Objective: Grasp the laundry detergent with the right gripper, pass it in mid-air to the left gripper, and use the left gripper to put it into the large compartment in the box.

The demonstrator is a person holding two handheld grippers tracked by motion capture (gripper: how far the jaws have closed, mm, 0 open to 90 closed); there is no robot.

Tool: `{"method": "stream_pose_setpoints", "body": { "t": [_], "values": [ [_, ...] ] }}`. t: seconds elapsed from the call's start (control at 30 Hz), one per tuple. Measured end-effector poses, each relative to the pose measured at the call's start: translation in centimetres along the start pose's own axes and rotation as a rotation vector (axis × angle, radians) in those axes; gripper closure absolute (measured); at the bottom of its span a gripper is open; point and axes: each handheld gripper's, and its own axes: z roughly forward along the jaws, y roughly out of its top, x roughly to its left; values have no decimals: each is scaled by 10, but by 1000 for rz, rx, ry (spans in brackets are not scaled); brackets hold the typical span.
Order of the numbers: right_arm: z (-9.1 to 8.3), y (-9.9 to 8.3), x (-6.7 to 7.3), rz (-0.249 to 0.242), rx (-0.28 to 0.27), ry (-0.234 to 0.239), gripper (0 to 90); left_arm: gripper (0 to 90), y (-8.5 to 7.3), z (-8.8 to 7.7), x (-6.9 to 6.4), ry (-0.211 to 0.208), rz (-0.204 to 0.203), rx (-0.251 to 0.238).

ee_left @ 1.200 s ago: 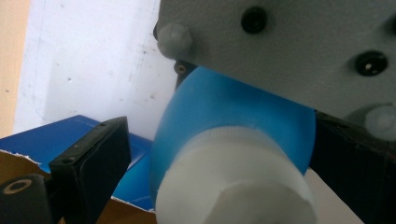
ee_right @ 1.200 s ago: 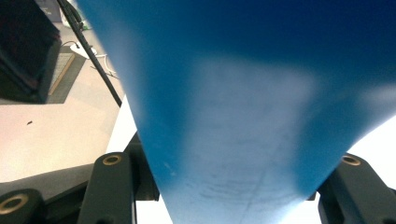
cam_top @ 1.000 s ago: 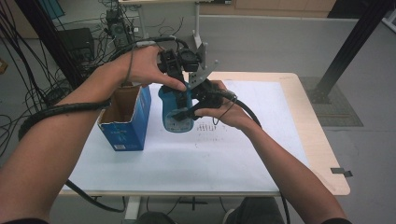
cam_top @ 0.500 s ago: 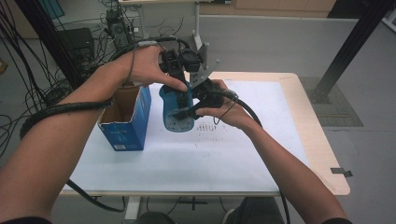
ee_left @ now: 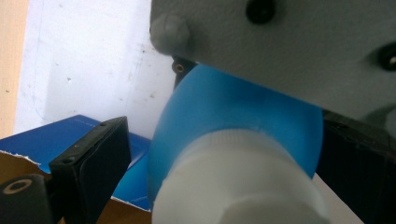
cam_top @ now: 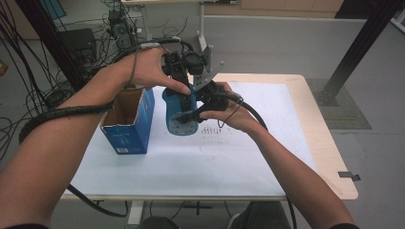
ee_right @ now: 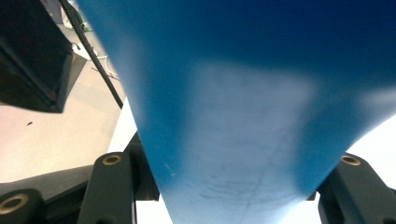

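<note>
Sitting betw. both tongs: blue bottle (cam_top: 180, 112)

Change over the last second is slight. The blue bottle (cam_top: 180, 113), clamped at its body by the right hand-held gripper (cam_top: 193, 114), has tipped a little further: its base now sits lower and nearer the person than its neck, which remains just under the left hand-held gripper (cam_top: 184, 71). The left hand (cam_top: 153, 69) has shifted slightly toward the right hand-held gripper, fingers (cam_top: 179, 87) lying on the bottle's upper shoulder. Whether the white cap (ee_left: 238, 182) has turned between the left jaws cannot be told.
</note>
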Motion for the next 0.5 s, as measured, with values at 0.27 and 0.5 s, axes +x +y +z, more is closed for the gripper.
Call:
{"method": "stream_pose_setpoints", "body": {
  "t": [0.27, 0.5],
  "values": [
    [1, 0, 0, -2, 1, 5, 430, 68, 0, 1, 0, -1, 7, 8],
    [1, 0, 0, -1, -3, 8, 430, 71, 0, 1, 1, -1, 12, 12]
  ]
}}
